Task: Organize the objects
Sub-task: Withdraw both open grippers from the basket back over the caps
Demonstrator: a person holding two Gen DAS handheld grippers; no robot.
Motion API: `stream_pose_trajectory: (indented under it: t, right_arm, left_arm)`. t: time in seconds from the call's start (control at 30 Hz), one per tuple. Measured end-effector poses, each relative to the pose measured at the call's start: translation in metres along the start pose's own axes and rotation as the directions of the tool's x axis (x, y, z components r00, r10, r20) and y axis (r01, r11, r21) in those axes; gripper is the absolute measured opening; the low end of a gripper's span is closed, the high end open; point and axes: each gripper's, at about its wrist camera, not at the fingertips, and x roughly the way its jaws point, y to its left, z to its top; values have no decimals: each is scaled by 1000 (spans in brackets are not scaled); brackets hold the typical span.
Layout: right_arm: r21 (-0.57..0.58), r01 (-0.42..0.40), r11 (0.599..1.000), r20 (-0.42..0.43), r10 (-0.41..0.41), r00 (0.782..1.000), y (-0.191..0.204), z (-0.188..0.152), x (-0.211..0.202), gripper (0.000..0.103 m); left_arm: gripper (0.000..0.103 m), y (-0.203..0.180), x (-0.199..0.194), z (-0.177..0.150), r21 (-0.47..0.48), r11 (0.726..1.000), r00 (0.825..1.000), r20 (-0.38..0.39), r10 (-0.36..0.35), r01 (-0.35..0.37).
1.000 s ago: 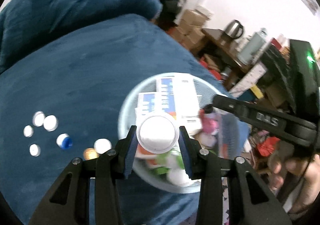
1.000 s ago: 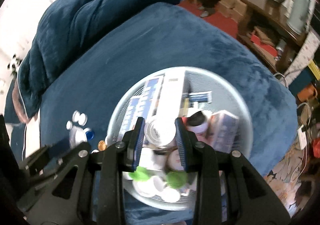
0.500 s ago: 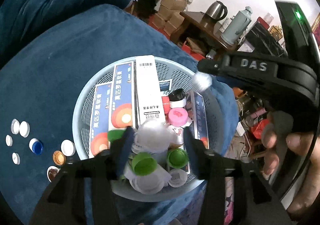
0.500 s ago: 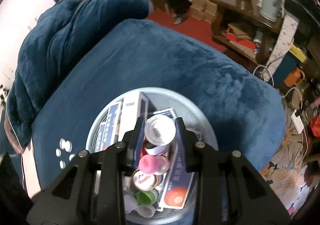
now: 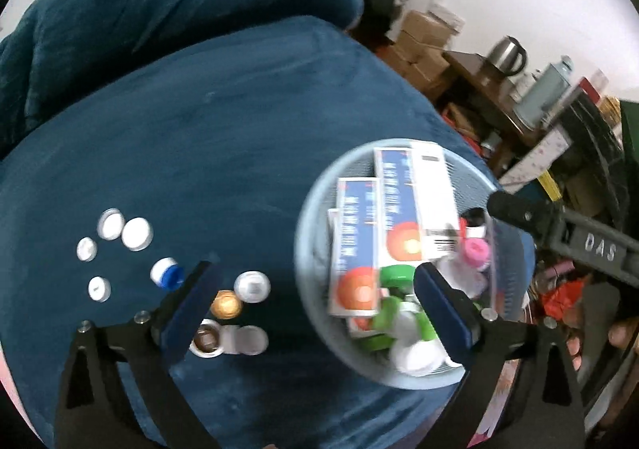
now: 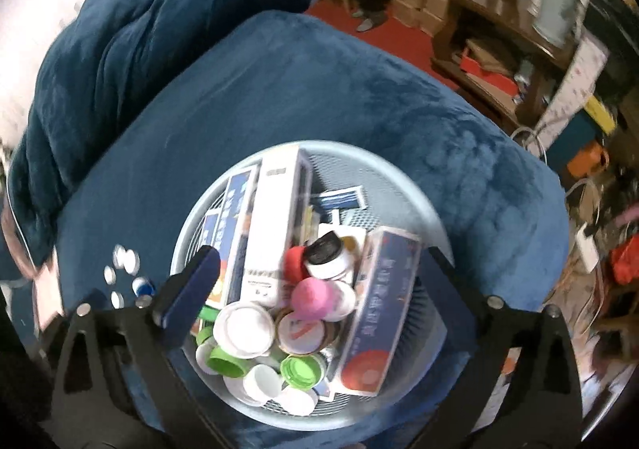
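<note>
Blue plush blanket (image 5: 223,137) covers the surface. Pale blue mesh basket (image 6: 403,185) on it, packed with medicine boxes (image 6: 275,225), small jars and caps. Loose bottle caps (image 5: 135,234) lie on the blanket left of the basket. Left gripper (image 5: 315,301), spread and empty, is nearer them, straddling cap cluster and basket rim. Right gripper (image 6: 319,285), spread and empty, hangs over the basket.

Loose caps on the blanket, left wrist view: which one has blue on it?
The white-and-blue cap, just left of the left gripper's left finger; the other loose caps are white, silver or copper-toned.
</note>
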Motion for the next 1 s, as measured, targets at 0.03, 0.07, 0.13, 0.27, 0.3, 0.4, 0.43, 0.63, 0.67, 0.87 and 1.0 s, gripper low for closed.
stream_pose_trajectory:
  t: [0.03,0.07,0.13,0.27,0.3,0.4,0.43,0.63,0.67,0.87,1.0]
  right_arm:
    - [-21,4,1000,-3,-4,1000,5,-1,1,103]
    - [-37,6,999,-6,-7,1000,9,-3,2,103]
    - [-70,12,998,-10,-12,1000,17,-4,5,103]
    - [-113,11,994,-24,-14,1000,31,-8,9,103]
    - [-126,11,992,-30,-15,999,35,-9,11,103]
    - [-161,8,987,-35,-14,999,48,-12,13,103]
    - [-171,8,985,-37,-15,999,52,-13,13,103]
    - [-242,6,970,-53,-19,998,77,-19,19,103]
    - [-250,6,968,-54,-21,998,80,-20,20,103]
    - [-282,-5,960,-66,-14,998,101,-25,27,103]
    - [-308,-18,951,-75,-5,997,119,-30,32,103]
  left_arm:
    - [99,5,-1,0,-6,1000,1000,2,13,-13]
    - [99,11,-3,0,-9,999,999,7,33,-33]
    - [99,19,-7,-3,-10,999,998,11,54,-54]
    - [99,36,-9,-7,-36,997,998,-2,68,-68]
    - [99,40,-9,-8,-42,996,997,-7,74,-74]
    - [99,51,-10,-10,-61,994,996,-12,88,-89]
    - [99,53,-10,-10,-66,994,996,-13,91,-91]
    - [99,77,-16,-14,-106,987,992,-16,121,-122]
    - [99,80,-16,-15,-110,986,992,-16,125,-126]
    - [99,106,-20,-23,-140,978,988,-29,154,-157]
    - [99,122,-23,-28,-155,972,984,-40,172,-176]
